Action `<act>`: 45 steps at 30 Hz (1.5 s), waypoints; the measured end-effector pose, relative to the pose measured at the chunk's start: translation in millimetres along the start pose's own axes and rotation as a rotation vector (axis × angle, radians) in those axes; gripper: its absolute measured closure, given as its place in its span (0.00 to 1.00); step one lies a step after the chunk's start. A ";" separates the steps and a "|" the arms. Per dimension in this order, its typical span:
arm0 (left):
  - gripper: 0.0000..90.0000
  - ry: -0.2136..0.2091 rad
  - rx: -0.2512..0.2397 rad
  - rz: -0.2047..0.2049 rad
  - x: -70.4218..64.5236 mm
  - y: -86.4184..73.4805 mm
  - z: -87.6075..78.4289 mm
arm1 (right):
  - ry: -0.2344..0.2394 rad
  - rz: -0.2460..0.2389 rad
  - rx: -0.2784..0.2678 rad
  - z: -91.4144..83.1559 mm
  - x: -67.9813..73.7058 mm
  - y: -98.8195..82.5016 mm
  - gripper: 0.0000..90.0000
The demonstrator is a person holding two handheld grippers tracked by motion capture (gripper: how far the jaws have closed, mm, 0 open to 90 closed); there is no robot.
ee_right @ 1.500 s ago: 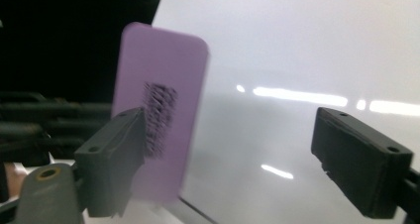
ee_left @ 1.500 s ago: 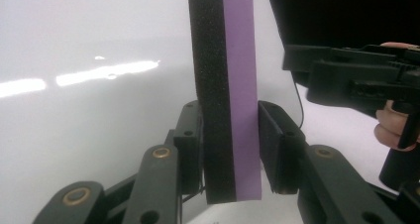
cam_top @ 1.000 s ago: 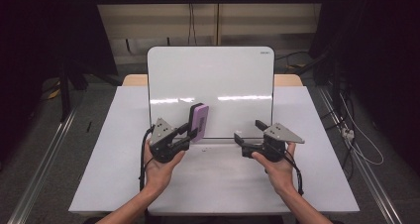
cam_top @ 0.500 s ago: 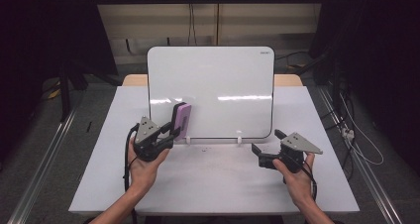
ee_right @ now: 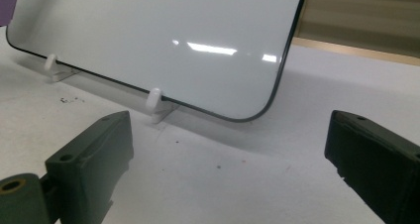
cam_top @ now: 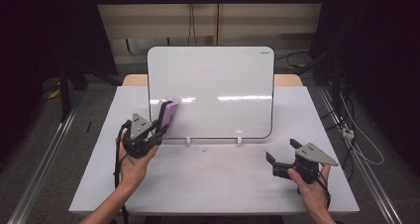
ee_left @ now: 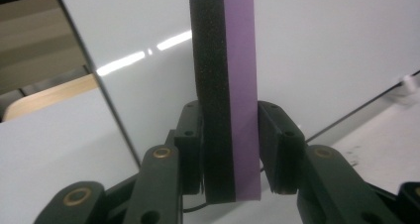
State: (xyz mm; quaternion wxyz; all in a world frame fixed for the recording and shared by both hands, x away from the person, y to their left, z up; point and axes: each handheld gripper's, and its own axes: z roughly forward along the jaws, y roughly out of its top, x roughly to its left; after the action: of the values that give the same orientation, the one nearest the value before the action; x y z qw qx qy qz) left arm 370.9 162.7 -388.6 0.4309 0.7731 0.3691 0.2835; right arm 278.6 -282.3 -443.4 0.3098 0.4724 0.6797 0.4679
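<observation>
A white board (cam_top: 213, 90) stands upright on small white clips (cam_top: 188, 140) at the back of the white table (cam_top: 218, 184). My left gripper (cam_top: 163, 126) is shut on a purple eraser (cam_top: 169, 116) with a black felt face. It holds the eraser upright at the board's lower left corner; whether the felt touches the board I cannot tell. In the left gripper view the pads (ee_left: 275, 144) press both flat sides of the eraser (ee_left: 230, 85). My right gripper (cam_top: 281, 150) is open near the table's front right; its jaws have just been opening and nothing is between them (ee_right: 228, 149).
The right gripper view shows the board's lower right corner (ee_right: 257, 112) and a clip (ee_right: 154, 105) just ahead. Dark specks lie on the table in front of the board. Cables and metal rails run along the floor on both sides.
My left gripper has carried the eraser leftward along the bottom of the board. My right gripper has moved right and toward the table's front edge, away from the board.
</observation>
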 end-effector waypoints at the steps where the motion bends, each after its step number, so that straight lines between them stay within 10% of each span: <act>1: 0.72 0.008 -0.001 -0.003 0.3 -0.3 1.4 | 0.000 0.003 0.002 0.2 -0.7 -0.6 0.05; 20: 0.71 0.122 0.120 0.136 -13.7 -3.6 21.4 | 0.009 0.004 0.003 2.8 0.8 -1.8 0.05; 34: 0.57 0.069 0.079 0.022 -6.1 -7.8 25.5 | 0.012 0.009 0.001 3.1 -0.6 -2.2 0.05; 45: 0.10 -0.017 -0.013 -0.075 -1.4 -5.5 19.9 | 0.015 0.009 -0.002 3.2 -0.8 -2.8 0.06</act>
State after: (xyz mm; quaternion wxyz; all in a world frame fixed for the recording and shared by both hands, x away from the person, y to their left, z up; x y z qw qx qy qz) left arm 383.3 154.5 -402.9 0.4493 0.7582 0.3925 0.2630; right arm 280.7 -282.3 -447.2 0.3029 0.4719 0.6793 0.4734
